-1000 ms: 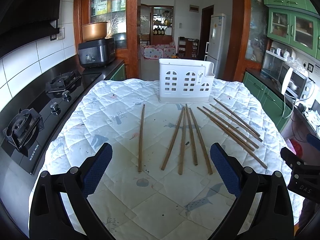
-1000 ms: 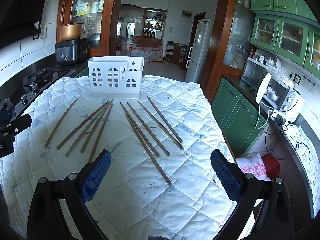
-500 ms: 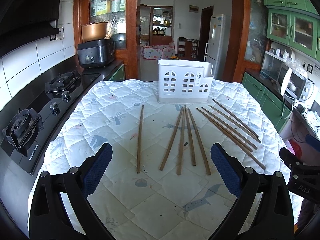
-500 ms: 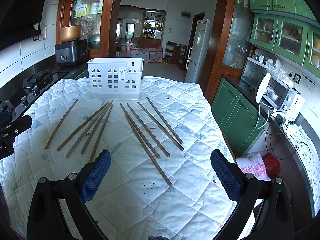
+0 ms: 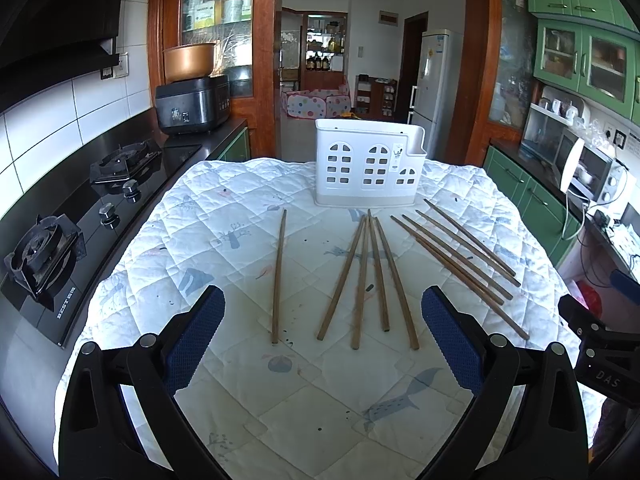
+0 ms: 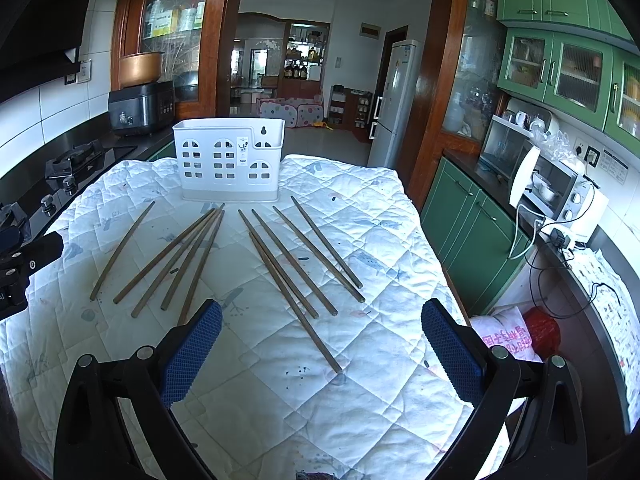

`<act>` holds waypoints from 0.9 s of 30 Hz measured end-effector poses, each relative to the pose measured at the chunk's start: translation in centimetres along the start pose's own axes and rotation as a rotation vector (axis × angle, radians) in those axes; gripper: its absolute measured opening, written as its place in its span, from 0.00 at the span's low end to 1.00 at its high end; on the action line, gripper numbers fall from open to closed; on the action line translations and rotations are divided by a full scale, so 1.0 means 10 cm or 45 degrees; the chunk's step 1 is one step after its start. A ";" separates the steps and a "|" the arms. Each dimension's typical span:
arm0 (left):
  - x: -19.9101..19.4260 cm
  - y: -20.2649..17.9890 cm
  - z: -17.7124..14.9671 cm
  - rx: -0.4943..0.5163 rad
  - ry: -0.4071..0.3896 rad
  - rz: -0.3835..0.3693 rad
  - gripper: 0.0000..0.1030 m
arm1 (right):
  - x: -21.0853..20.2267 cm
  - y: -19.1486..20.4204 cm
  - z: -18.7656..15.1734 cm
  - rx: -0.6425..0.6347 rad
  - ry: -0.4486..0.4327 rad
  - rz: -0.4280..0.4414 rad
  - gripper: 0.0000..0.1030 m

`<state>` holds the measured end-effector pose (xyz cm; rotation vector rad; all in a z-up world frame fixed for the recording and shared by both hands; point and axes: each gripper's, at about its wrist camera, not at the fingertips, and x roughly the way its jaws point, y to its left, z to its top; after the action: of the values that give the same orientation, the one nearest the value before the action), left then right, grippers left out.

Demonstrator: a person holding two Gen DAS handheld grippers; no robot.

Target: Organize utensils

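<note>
Several brown wooden chopsticks lie spread on a white quilted table cover (image 5: 224,216): a single one at the left (image 5: 278,276), a fanned middle group (image 5: 366,280) and a right group (image 5: 460,256). They also show in the right wrist view (image 6: 288,264). A white plastic utensil holder (image 5: 370,168) stands upright behind them, seen too in the right wrist view (image 6: 230,160). My left gripper (image 5: 322,336) is open and empty, above the near cloth in front of the chopsticks. My right gripper (image 6: 320,344) is open and empty, near the right group's closest ends.
A black gas hob (image 5: 80,216) runs along the table's left side, with a rice cooker (image 5: 192,104) behind it. Green cabinets (image 6: 472,220) and a toaster oven (image 6: 560,192) stand at the right. A red bag (image 6: 540,332) lies on the floor there.
Both views have shifted very slightly; the left gripper has edged a little towards the chopsticks. Both grippers stay open and the chopsticks have not moved.
</note>
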<state>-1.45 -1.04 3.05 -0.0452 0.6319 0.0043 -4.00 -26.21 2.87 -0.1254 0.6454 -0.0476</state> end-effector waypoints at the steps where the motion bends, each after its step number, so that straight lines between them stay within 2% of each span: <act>1: 0.00 0.00 0.00 -0.001 -0.001 0.000 0.95 | 0.00 0.00 0.00 -0.001 -0.001 -0.001 0.94; 27: -0.03 0.01 -0.01 -0.008 -0.005 -0.002 0.95 | 0.00 0.01 -0.01 -0.001 -0.002 -0.001 0.94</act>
<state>-1.74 -0.91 3.18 -0.0517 0.6281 0.0051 -4.00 -26.16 2.79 -0.1264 0.6440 -0.0483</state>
